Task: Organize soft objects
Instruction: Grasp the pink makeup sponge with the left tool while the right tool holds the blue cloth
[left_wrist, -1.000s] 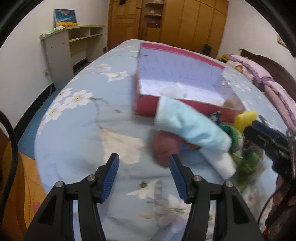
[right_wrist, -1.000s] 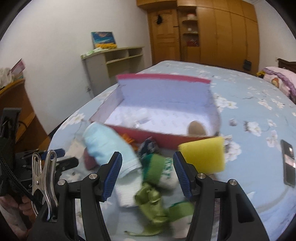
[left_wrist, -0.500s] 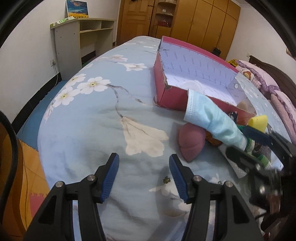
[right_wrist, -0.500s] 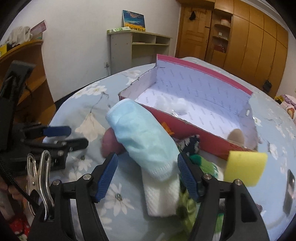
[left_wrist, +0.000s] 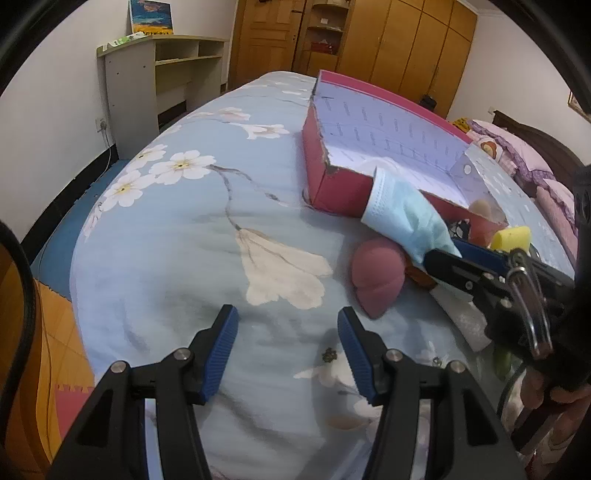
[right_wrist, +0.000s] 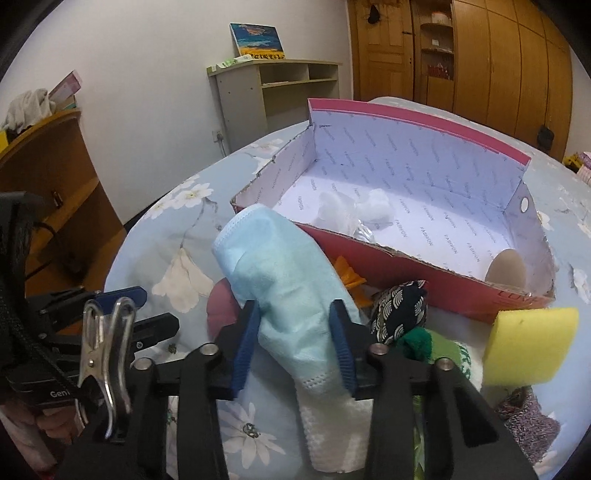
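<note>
Your right hand-held gripper (right_wrist: 294, 341) pinches the blue face mask (right_wrist: 282, 284) by its lower end, lifted clear of the pile so it can swing over the near wall of the shoebox (right_wrist: 424, 258) just behind. Your left hand-held gripper (left_wrist: 288, 338) hangs wide and empty over the bed (left_wrist: 184, 229), out of the way

A face mask (right_wrist: 284, 280) lies atop the heap of soft things before the box (right_wrist: 417, 258), sponge (right_wrist: 528, 345) rightmost.

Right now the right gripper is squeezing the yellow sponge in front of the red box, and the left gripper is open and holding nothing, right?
Not quite. The right gripper is squeezing the light blue face mask, not the yellow sponge, which sits free beside it in the right wrist view. The left gripper is indeed open, holding nothing.
</note>
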